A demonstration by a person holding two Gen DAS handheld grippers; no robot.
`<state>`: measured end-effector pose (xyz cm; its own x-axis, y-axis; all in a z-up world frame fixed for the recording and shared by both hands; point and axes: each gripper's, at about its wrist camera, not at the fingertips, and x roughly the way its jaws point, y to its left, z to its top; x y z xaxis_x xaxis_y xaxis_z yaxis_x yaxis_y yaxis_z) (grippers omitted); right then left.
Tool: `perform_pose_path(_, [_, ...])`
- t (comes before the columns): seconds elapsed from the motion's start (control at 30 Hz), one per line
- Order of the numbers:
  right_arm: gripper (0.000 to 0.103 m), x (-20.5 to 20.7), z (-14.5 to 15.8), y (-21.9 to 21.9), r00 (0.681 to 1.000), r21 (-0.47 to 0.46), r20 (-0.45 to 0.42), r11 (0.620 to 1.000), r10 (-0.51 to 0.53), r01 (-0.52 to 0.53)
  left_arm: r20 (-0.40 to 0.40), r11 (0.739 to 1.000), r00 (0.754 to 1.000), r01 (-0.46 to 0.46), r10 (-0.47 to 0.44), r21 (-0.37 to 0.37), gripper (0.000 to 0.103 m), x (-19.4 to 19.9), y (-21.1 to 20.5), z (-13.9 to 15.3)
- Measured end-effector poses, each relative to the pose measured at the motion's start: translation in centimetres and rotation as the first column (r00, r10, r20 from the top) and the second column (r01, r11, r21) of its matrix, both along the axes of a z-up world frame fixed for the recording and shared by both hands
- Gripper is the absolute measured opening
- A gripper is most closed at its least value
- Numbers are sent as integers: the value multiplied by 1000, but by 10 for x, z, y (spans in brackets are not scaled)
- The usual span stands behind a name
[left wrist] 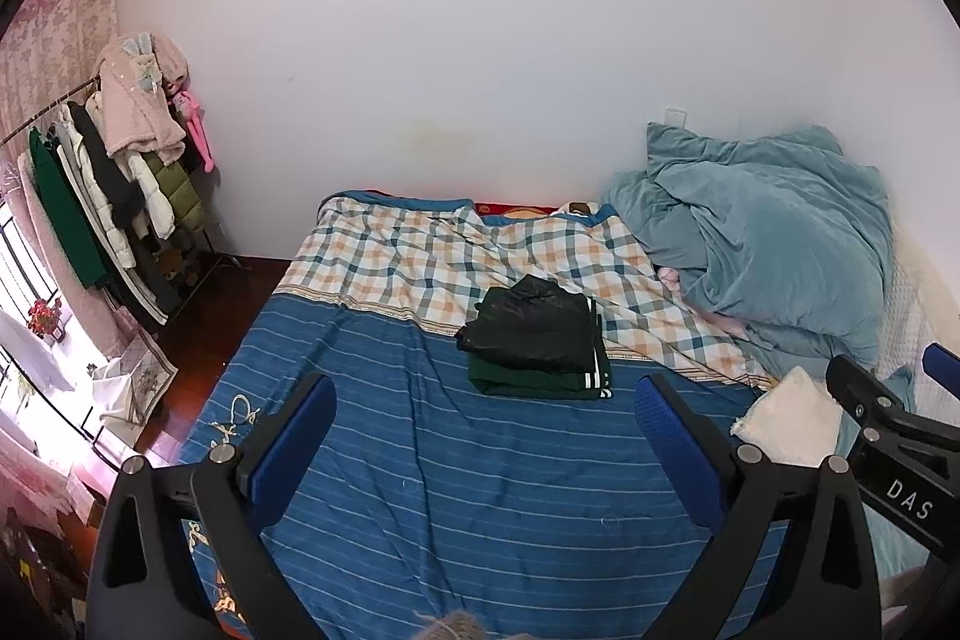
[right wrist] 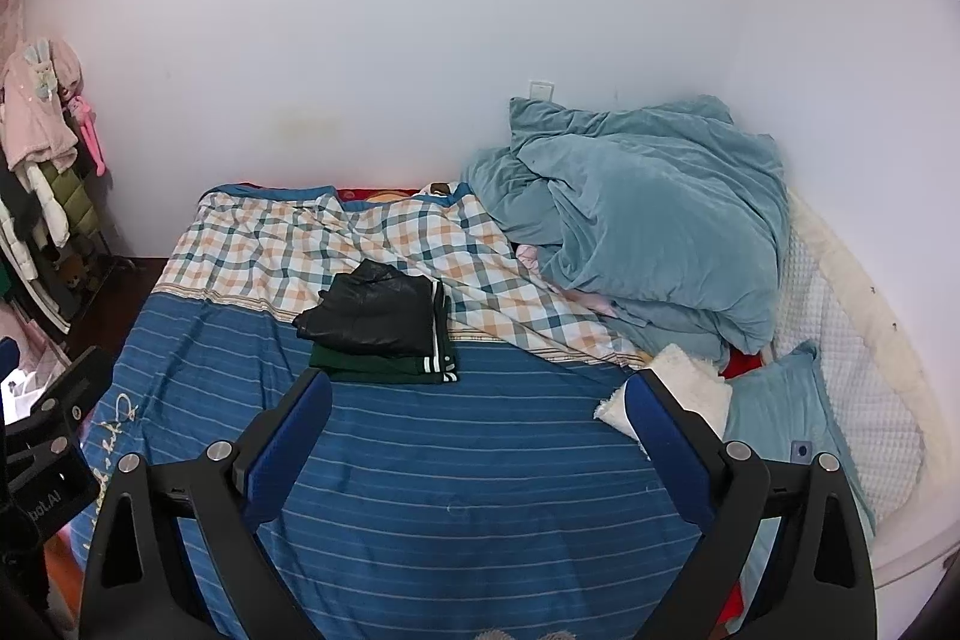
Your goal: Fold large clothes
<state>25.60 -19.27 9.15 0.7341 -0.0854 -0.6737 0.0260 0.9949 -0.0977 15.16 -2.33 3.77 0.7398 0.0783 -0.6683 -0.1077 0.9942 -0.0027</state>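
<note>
Hovering above the foot of the bed (left wrist: 480, 490), both tools empty and well apart from any garment. Left gripper (left wrist: 486, 436) with jaws spread wide, nothing between the blue pads (left wrist: 300, 430); right gripper (right wrist: 480, 430) likewise spread wide and holding nothing. In the left wrist view, part of the right tool visible at the far right edge.

Ahead, near the middle of the bed, a small stack of folded clothes (left wrist: 540, 346): a black shiny garment (right wrist: 372, 310) lying on top of a dark green one with white stripes (right wrist: 390, 367). Stack sitting right at the border between the blue striped cover and the checked sheet (left wrist: 420, 268). Both pieces looking neatly squared, so probably a pause between garments, with two items finished.

To the right, a crumpled teal duvet (right wrist: 648, 208) against the wall, and a white fluffy cloth (right wrist: 690, 388) just beside the right gripper. Far left, a clothes rack (left wrist: 102, 184) with hanging coats.

Next move probably calling for a new large garment: likely turning toward the rack or reaching to the right pile, then spreading the piece flat on the free blue area below the stack. Cannot tell which item is meant.
</note>
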Motion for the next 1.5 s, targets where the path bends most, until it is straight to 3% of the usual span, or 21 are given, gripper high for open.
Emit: perform_pose_path(1.5, [100, -19, 3, 6, 999, 19, 20, 999, 30, -30, 21, 1000, 1000, -6, 6, -5, 102, -6, 4, 16])
